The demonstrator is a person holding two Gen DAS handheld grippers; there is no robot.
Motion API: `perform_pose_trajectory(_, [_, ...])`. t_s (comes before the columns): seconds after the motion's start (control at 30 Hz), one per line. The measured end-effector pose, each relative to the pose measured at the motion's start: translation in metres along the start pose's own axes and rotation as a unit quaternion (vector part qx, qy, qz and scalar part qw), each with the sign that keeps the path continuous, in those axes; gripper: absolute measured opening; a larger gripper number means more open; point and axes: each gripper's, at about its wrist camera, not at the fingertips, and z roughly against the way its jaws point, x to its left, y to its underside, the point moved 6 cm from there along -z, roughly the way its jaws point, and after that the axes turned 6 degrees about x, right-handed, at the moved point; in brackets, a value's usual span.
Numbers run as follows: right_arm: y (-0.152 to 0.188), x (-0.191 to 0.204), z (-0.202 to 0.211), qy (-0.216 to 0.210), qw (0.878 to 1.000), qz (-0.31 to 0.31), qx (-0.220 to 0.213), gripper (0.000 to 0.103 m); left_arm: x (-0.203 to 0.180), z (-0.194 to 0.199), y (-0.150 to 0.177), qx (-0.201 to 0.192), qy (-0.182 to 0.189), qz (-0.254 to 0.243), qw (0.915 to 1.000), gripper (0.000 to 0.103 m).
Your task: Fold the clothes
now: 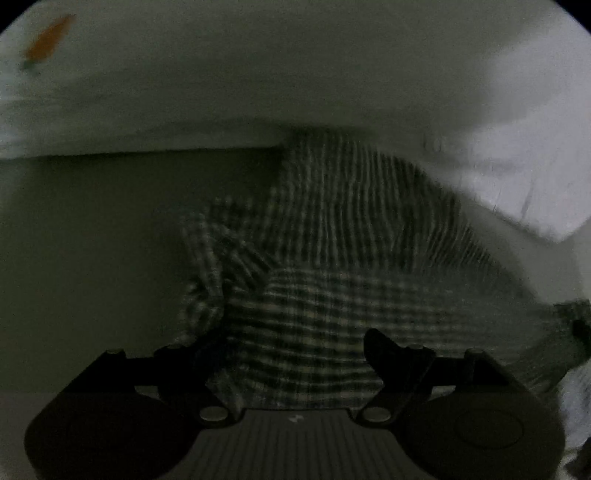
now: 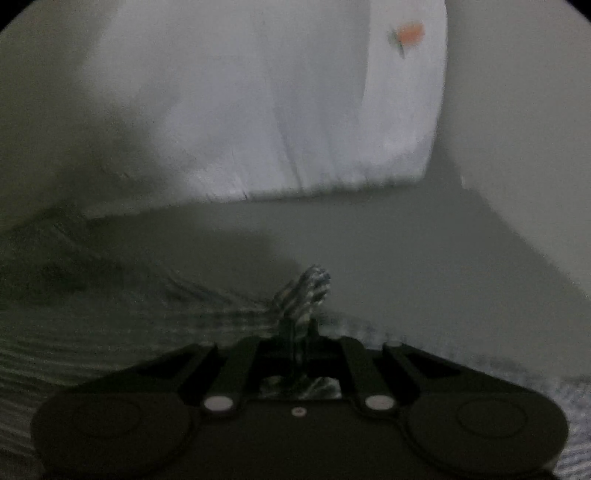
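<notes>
A dark green and white checked garment point(image 1: 332, 266) lies crumpled on a pale surface, filling the middle of the dim left wrist view. My left gripper point(image 1: 291, 354) is open over it, its fingers spread wide with the cloth running between them; the right finger point(image 1: 384, 354) shows clearly. In the right wrist view the same checked garment point(image 2: 110, 332) stretches off to the left. My right gripper point(image 2: 299, 328) is shut on a bunched edge of it, and a tuft of the cloth point(image 2: 310, 284) sticks up past the fingertips.
A white cloth with a small orange and green print point(image 2: 406, 35) lies behind the garment; it also shows in the left wrist view point(image 1: 51, 37). A pale, bare surface point(image 2: 406, 258) lies ahead of the right gripper. Both views are dark and blurred.
</notes>
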Motion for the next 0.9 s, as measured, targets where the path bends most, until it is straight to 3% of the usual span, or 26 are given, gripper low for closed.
perform_pose_trajectory(0.13, [-0.026, 0.033, 0.068, -0.057, 0.995, 0.044, -0.069, 0.006, 0.008, 0.053, 0.021, -0.037, 0.007, 0.024, 0.9990, 0.082])
perform_pose_trajectory(0.23, [-0.027, 0.077, 0.129, -0.095, 0.979, 0.131, -0.120, 0.006, 0.019, 0.096, 0.056, -0.055, 0.011, 0.039, 0.9976, 0.082])
perform_pose_trajectory(0.33, [0.000, 0.140, 0.204, -0.147, 0.939, 0.260, -0.170, 0.006, 0.031, 0.129, 0.096, -0.061, 0.010, 0.054, 0.9966, 0.082])
perform_pose_trajectory(0.4, [0.030, 0.172, 0.246, -0.203, 0.907, 0.323, -0.181, 0.006, 0.039, 0.148, 0.124, -0.062, 0.009, 0.063, 0.9961, 0.082])
perform_pose_trajectory(0.47, [0.077, 0.201, 0.281, -0.251, 0.870, 0.388, -0.172, 0.006, 0.049, 0.162, 0.152, -0.059, 0.004, 0.071, 0.9958, 0.083])
perform_pose_trajectory(0.53, [0.125, 0.219, 0.293, -0.276, 0.845, 0.436, -0.144, 0.006, 0.059, 0.171, 0.175, -0.052, -0.003, 0.077, 0.9957, 0.083])
perform_pose_trajectory(0.63, [0.193, 0.234, 0.290, -0.287, 0.819, 0.488, -0.091, 0.006, 0.073, 0.172, 0.206, -0.030, -0.010, 0.088, 0.9956, 0.083])
perform_pose_trajectory(0.77, [0.248, 0.241, 0.283, -0.287, 0.802, 0.523, -0.035, 0.006, 0.087, 0.173, 0.232, -0.009, -0.009, 0.099, 0.9950, 0.083])
perform_pose_trajectory(0.9, [0.257, 0.244, 0.297, -0.266, 0.791, 0.550, -0.041, 0.006, 0.093, 0.178, 0.251, -0.002, 0.003, 0.090, 0.9960, 0.083])
